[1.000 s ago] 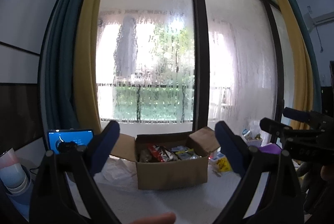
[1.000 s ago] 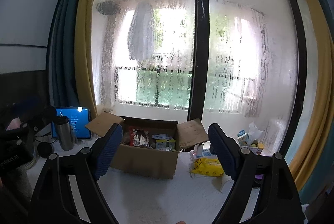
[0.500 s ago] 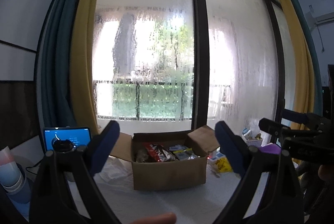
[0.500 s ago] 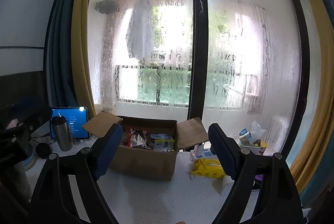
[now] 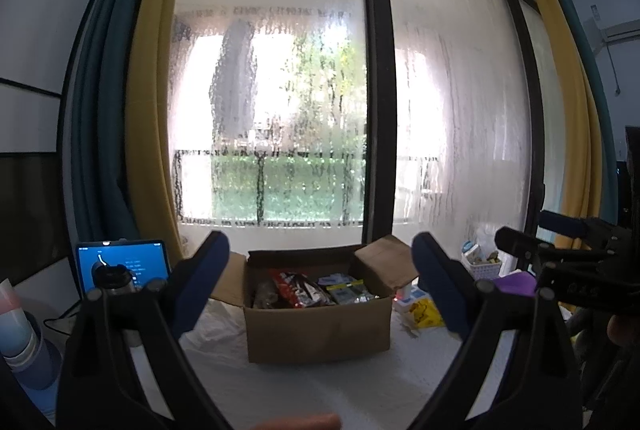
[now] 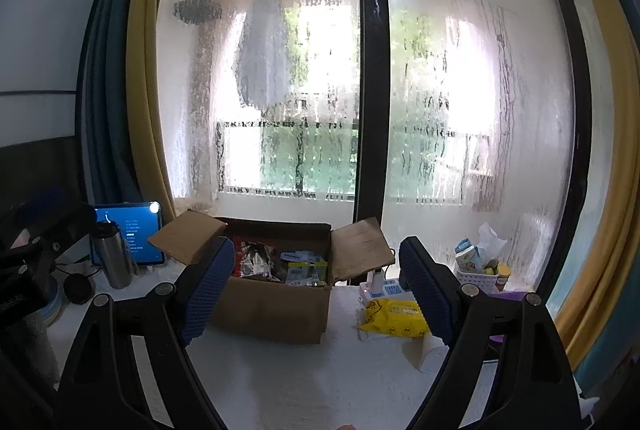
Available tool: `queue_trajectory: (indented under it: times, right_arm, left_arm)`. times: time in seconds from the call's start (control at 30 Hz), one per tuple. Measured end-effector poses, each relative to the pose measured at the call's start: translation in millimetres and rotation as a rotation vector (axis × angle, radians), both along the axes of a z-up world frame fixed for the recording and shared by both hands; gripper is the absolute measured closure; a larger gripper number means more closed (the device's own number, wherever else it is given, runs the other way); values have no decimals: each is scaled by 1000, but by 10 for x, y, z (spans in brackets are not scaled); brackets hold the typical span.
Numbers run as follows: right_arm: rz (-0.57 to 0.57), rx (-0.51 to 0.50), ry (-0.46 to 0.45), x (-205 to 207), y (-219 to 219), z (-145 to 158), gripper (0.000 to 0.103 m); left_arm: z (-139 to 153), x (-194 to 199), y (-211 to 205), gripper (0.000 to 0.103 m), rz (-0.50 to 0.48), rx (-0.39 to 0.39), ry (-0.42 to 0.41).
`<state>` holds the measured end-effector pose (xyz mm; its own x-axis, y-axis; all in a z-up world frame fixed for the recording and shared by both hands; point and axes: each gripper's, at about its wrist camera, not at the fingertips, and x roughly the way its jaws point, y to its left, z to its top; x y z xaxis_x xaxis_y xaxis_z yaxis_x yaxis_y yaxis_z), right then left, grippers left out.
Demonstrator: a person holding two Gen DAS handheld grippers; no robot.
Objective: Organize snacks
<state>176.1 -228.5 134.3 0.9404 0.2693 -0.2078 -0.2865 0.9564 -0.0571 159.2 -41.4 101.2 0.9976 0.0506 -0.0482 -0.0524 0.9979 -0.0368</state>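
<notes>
Your left tool [image 5: 318,282] and right tool [image 6: 316,284] both stand wide with nothing between their ribbed blue pads [image 5: 202,284], each aimed at the box [image 5: 318,328] from a little way back. The box is plain brown corrugated card, square-sided, its flaps folded outward, and it sits on the desk [image 6: 304,374], whose white cover looks soft and nubbly. The snacks [image 5: 300,290] lie inside it: crinkled glossy packets, one red and dark, one silvery, some flat pale ones toward the right. Just right of the box lie a soft yellow pack [image 6: 394,316] and a white power strip [image 6: 384,288]; further right stands a small white basket [image 6: 478,276]. To the left stand a brushed steel flask [image 6: 112,260] and a glowing blue tablet [image 6: 134,238]. Against a second ago, the box sits slightly lower and nearer in both views, more so on the left, and both tools remain as wide as they were.
</notes>
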Motion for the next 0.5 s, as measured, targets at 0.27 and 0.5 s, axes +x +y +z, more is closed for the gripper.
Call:
queue_trajectory:
  times: [0.27, 0.5]
  right_arm:
    - [0, -5, 7, 27, 0, -13, 16]
    - [-1, -6, 7, 52, -6, -20, 16]
  left_arm:
    - [-9, -2, -15, 9, -5, -3, 7]
    - [-3, 13, -2, 9, -8, -4, 10]
